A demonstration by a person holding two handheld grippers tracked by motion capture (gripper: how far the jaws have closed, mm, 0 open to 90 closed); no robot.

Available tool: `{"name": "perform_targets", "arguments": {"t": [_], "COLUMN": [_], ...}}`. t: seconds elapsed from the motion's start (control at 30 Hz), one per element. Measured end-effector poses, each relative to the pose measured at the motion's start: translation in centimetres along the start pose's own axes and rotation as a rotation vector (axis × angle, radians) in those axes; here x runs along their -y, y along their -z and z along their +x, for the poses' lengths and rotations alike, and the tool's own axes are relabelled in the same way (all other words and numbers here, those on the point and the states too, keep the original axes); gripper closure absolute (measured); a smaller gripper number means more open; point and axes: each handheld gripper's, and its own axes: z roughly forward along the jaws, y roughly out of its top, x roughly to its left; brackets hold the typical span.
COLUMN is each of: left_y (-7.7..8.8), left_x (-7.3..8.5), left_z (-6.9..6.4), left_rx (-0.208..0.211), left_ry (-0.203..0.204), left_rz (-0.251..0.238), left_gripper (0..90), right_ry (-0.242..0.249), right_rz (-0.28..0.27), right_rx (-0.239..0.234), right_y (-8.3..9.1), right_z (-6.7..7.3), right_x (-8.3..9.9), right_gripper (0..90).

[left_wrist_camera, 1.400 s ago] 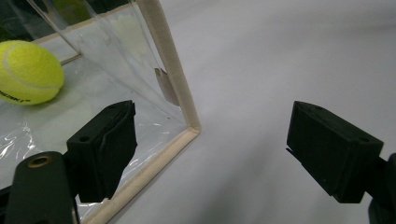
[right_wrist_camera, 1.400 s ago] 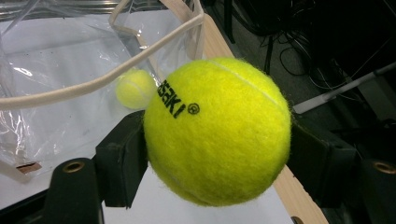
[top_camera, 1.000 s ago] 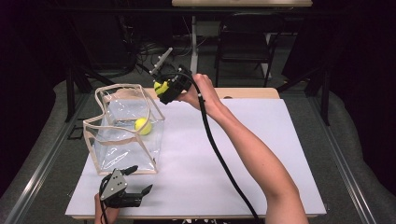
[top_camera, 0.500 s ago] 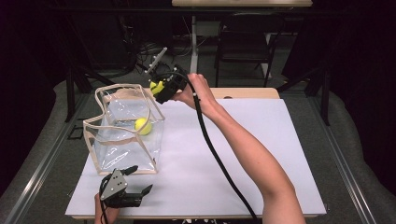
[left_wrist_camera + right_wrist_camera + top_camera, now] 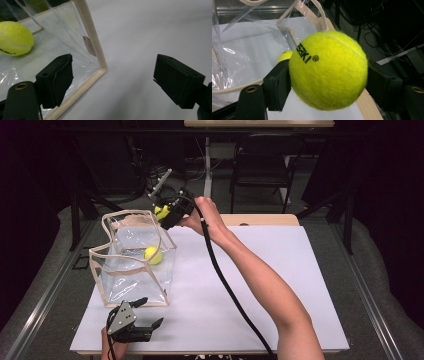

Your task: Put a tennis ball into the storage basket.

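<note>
- Comparing with the high view a second ago, the right gripper has drifted slightly toward the far left, so it now hangs over the far rim of the clear plastic bag with beige trim rather than just beside it.
- Its grip is unchanged: the jaws are clamped on a fuzzy yellow-green tennis ball with black lettering, one black pad pressed against each side, as the right gripper view shows.
- The person's right forearm reaches across the white table sheet from the bottom right, with the black cable running along it.
- The left gripper has kept its place near the front edge of the sheet, just in front of the bag's near corner.
- Its jaws stand wide apart with nothing between them; in the left gripper view they frame the bag's beige corner seam and bare sheet.
- The second yellow-green tennis ball lies in the same spot on the bag's floor, seen through the clear wall, well below the held one.
- Count: two tennis balls, one gripped above the bag and one inside it.
- One clear bag, standing open and upright on the sheet.
- Two hand-held grippers, one in each hand.
- One black chair stands beyond the table.
</note>
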Motion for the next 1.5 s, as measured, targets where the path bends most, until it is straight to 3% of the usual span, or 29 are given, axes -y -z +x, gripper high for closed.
{"name": "perform_targets", "arguments": {"t": [0.67,1.5], "left_y": [0.0,0.0], "left_x": [0.0,0.0], "left_z": [0.0,0.0], "left_rx": [0.0,0.0], "left_ry": [0.0,-0.002], "left_rz": [0.001,0.0], "left_gripper": [15.9,15.9], "right_ry": [0.023,0.046], "right_rz": [-0.017,-0.024], "right_rx": [-0.012,-0.033], "right_y": [-1.2,-3.1], "right_z": [1.2,2.6], "right_x": [-1.7,-2.6], "right_gripper": [26.5,26.5]}}
